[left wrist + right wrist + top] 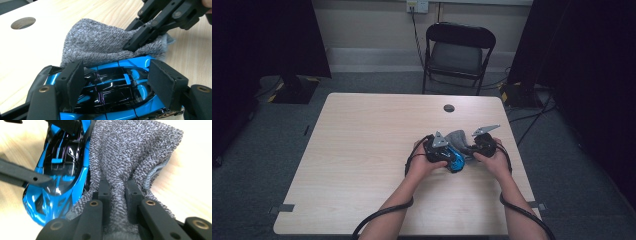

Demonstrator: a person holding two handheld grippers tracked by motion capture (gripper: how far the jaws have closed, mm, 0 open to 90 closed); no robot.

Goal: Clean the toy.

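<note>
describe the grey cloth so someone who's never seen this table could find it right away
Start at the light wooden table and go to its right side, where the person's two hands meet. The grey cloth lies bunched there against a shiny blue and black toy car, pinched by the right hand-held gripper. It's the one soft, fuzzy thing.

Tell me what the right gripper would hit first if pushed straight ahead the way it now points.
The right gripper is shut on the grey cloth; going straight on, it would likely just push that cloth forward, with the blue toy car lying beside its line.
</note>
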